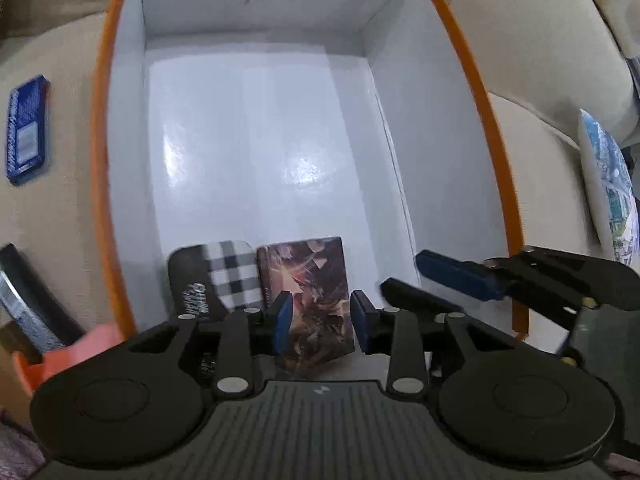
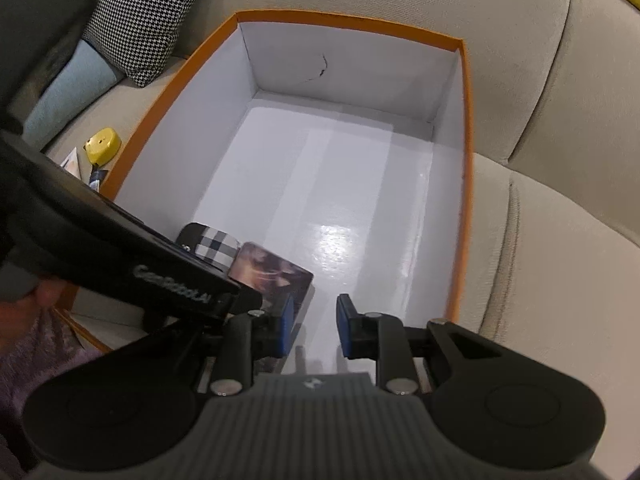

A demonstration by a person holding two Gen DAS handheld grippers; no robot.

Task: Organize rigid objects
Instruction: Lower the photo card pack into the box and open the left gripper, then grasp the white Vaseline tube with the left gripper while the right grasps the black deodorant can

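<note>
In the left wrist view, the left gripper (image 1: 319,322) stands with jaws apart around the patterned card box (image 1: 308,292), lower centre of the orange-rimmed box (image 1: 100,128), beside the checked case (image 1: 224,276); lifting askew could topple either. In the right wrist view, the right gripper (image 2: 313,326), narrowly apart and empty, hovers close; crowding risks collision.

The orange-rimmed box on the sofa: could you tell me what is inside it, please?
Inside the box, a plaid-patterned case and a brown patterned card box sit side by side at the near end. The grippers cover their lower parts; the remaining floor looks bare.
</note>
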